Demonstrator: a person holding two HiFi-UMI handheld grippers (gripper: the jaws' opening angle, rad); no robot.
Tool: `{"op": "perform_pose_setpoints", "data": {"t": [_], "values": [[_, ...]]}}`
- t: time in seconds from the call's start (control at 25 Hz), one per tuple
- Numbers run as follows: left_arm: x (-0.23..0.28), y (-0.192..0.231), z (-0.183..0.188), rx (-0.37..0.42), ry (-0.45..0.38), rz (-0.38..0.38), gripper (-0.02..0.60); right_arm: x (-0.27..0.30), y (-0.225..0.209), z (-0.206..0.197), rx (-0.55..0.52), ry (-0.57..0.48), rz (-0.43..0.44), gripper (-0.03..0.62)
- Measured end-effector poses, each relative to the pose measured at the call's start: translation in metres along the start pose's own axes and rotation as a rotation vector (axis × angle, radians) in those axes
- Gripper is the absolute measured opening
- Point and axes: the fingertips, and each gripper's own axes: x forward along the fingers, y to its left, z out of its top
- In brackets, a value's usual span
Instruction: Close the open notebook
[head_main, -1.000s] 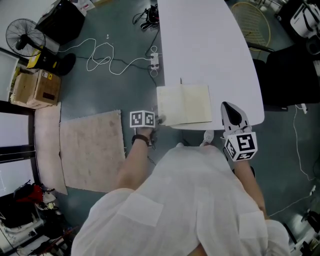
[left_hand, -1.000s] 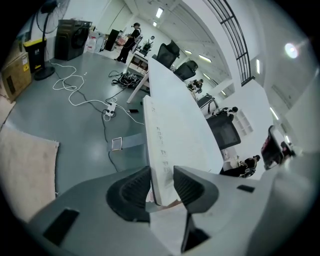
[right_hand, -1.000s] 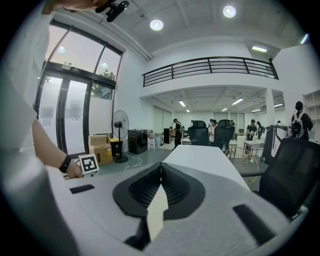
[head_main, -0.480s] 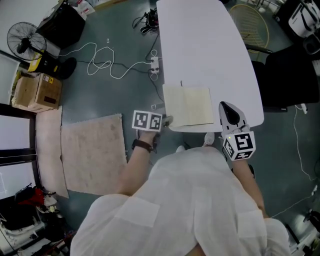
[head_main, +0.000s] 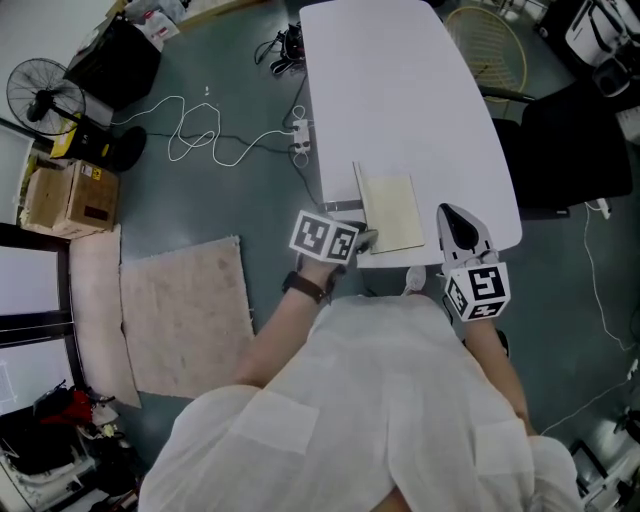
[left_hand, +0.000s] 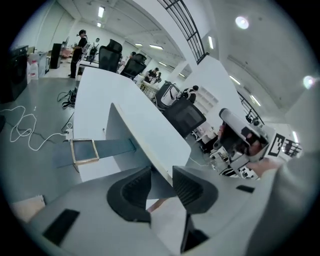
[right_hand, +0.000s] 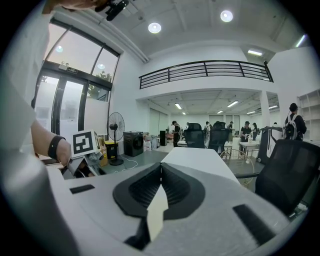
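A cream notebook (head_main: 395, 212) lies near the front edge of the white table (head_main: 400, 90). Its left half stands raised over the right half, seen as a pale sheet (left_hand: 145, 135) in the left gripper view. My left gripper (head_main: 367, 238) is at the notebook's front left corner, and its jaws have just closed in. That raised cover passes between its dark pads (left_hand: 131, 192), and the gripper (left_hand: 161, 175) is shut on it. My right gripper (head_main: 458, 225) hovers over the table's front right corner, beside the notebook and apart from it. In its own view the right gripper (right_hand: 161, 167) is shut and holds nothing.
On the floor left of the table lie a power strip with a white cable (head_main: 298, 130), a pink rug (head_main: 185, 310), a fan (head_main: 40, 90) and a cardboard box (head_main: 60, 180). A black chair (head_main: 570, 130) stands to the right.
My left gripper has risen and moved right, swinging the notebook's left half up and over. The notebook went from lying open flat to showing half its width. The right gripper stayed put.
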Motion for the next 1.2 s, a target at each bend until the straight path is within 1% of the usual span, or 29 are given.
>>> {"op": "perform_pose_setpoints", "data": {"t": [0.16,0.4,0.56,0.8,0.92,1.04,1.12,1.2], "values": [[0.018,-0.016,0.015,0.038,-0.007,-0.04,0.124,-0.005,-0.008,-0.002,0.006,0.003,-0.023,0.005],[0.035,-0.037,0.026,0.064,-0.002,-0.088,0.124,-0.016,-0.025,-0.004,0.017,0.003,-0.064,0.005],[0.039,-0.04,0.028,0.068,-0.003,-0.089,0.124,-0.02,-0.033,-0.008,0.027,0.005,-0.078,0.005],[0.039,-0.037,0.032,0.057,-0.023,-0.074,0.124,-0.02,-0.036,-0.009,0.029,0.001,-0.068,0.005],[0.034,-0.034,0.033,0.046,-0.056,-0.063,0.124,-0.02,-0.036,-0.01,0.026,-0.001,-0.059,0.005],[0.021,-0.026,0.038,0.047,-0.106,-0.034,0.124,-0.019,-0.035,-0.008,0.026,-0.003,-0.052,0.005],[0.007,-0.019,0.043,0.066,-0.153,-0.005,0.124,-0.017,-0.034,-0.006,0.024,-0.004,-0.047,0.005],[-0.01,-0.011,0.05,0.088,-0.218,0.035,0.124,-0.015,-0.032,-0.004,0.022,-0.009,-0.041,0.005]]}}
